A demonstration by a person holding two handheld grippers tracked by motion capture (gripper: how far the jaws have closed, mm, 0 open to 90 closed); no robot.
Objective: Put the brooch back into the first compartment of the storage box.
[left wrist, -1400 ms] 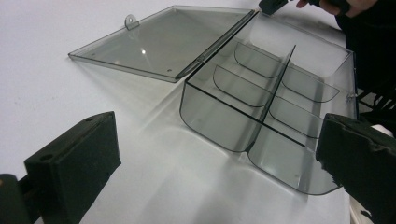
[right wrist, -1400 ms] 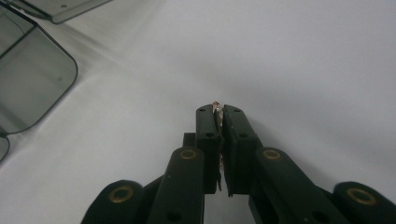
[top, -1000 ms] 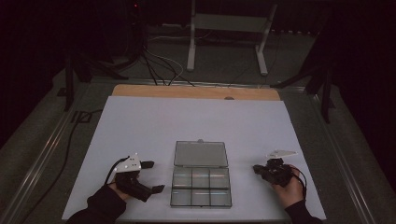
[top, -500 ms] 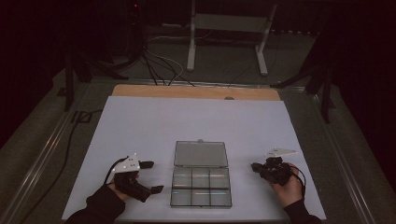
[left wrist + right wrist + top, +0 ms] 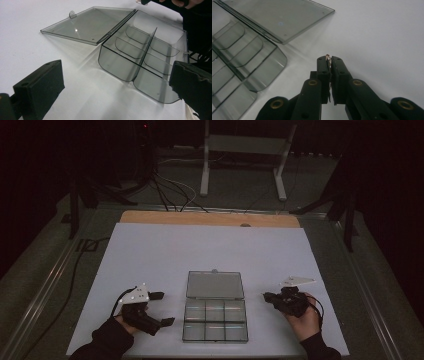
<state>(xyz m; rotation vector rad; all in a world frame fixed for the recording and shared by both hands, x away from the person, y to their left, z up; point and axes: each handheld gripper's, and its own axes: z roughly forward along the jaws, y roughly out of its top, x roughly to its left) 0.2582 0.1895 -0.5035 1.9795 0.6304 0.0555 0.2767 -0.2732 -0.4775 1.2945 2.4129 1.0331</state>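
So quick update from my end. My right claw is pinched down on some tiny thing. In the right gripper view a little brownish sliver pokes out between the closed tips, way too small for me to say what it actually is. Compared with a second ago in the high view, that right claw has crept a touch toward the clear plastic organizer box and looks slightly lifted off the white surface. Tiny move, but it's the only thing that changed. The box hasn't budged: it sits between my two hands near the front edge, lid flipped fully open and lying flat behind it, all six compartments looking empty from what I can see.

Left claw is parked just left of the box with its jaws spread wide, nothing between them. In the left gripper view the box's near corner sits in the gap ahead of the jaws, not touching either one. It hasn't moved at all.

My read: the pick is done and I'm into the carry, so next is getting the little piece over one of the right-hand compartments and letting go. The thing's so small it could easily slip or stick to a pad on release.
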